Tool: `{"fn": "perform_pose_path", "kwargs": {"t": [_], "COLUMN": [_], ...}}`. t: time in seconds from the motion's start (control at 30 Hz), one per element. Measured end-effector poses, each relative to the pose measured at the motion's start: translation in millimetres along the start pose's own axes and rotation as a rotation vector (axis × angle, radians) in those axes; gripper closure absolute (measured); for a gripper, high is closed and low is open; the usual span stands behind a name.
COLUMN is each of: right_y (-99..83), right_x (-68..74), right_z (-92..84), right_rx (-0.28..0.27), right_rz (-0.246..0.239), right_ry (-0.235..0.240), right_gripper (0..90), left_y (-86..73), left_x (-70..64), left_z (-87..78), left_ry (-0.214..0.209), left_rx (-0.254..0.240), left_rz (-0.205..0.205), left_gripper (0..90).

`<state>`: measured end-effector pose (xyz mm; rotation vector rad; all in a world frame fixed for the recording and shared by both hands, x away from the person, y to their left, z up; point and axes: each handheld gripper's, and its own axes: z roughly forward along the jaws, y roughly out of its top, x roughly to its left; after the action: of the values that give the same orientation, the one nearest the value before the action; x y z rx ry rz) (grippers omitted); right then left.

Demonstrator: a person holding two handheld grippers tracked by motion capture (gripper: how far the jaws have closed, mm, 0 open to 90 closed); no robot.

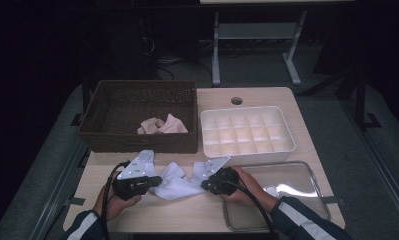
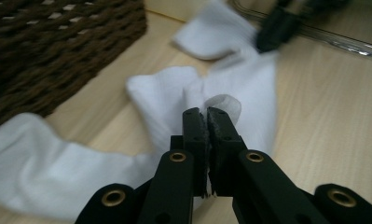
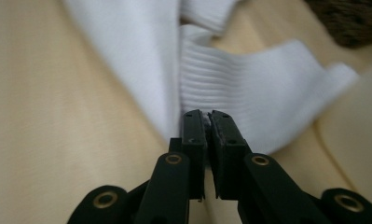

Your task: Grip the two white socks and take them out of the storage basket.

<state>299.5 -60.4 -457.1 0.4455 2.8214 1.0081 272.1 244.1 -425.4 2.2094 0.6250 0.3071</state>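
High view: white sock (image 1: 177,182) near table's front edge, both ends pinched, L gripper (image 1: 154,181) & R gripper (image 1: 205,185) clamped on fabric. Folding not done; divider tray (image 1: 247,150) empty.

free: bare table (image 1: 187,212) near edge | blocked ahead: wicker basket (image 1: 137,102), divider box (image 1: 247,131) | right: clear lid (image 1: 297,182)
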Motion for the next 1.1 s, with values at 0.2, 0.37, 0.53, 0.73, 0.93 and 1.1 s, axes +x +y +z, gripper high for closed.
{"fn": "perform_pose_path", "kwargs": {"t": [0.2,0.37,0.53,0.73,0.93,1.1], "right_y": [4.3,11.3,15.7,14.9,17.0,20.0], "right_x": [12.9,17.2,20.2,19.9,21.5,23.5], "right_z": [-12.2,-5.2,11.2,16.7,-2.9,-21.8], "right_rx": [-0.07,-0.093,-0.053,-0.031,-0.07,-0.123], "right_rz": [-0.08,-0.133,-0.179,-0.17,-0.179,-0.177], "right_ry": [0.053,0.069,0.073,0.046,0.098,0.137], "right_gripper": [63.5,58.8,62.7,84.7,88.7,88.6], "left_y": [-2.3,4.0,9.3,10.2,4.7,1.7], "left_x": [1.1,-4.8,-5.4,-4.6,1.5,2.3], "left_z": [-8.4,-7.2,-12.2,-14.6,-11.8,-7.1], "left_ry": [-0.024,-0.047,-0.055,-0.032,0.015,0.013], "left_rx": [-0.05,-0.072,-0.119,-0.132,-0.076,-0.046], "left_rz": [-0.026,-0.007,-0.007,-0.002,0.01,0.009], "left_gripper": [86.7,86.6,86.6,86.6,86.6,86.6]}}
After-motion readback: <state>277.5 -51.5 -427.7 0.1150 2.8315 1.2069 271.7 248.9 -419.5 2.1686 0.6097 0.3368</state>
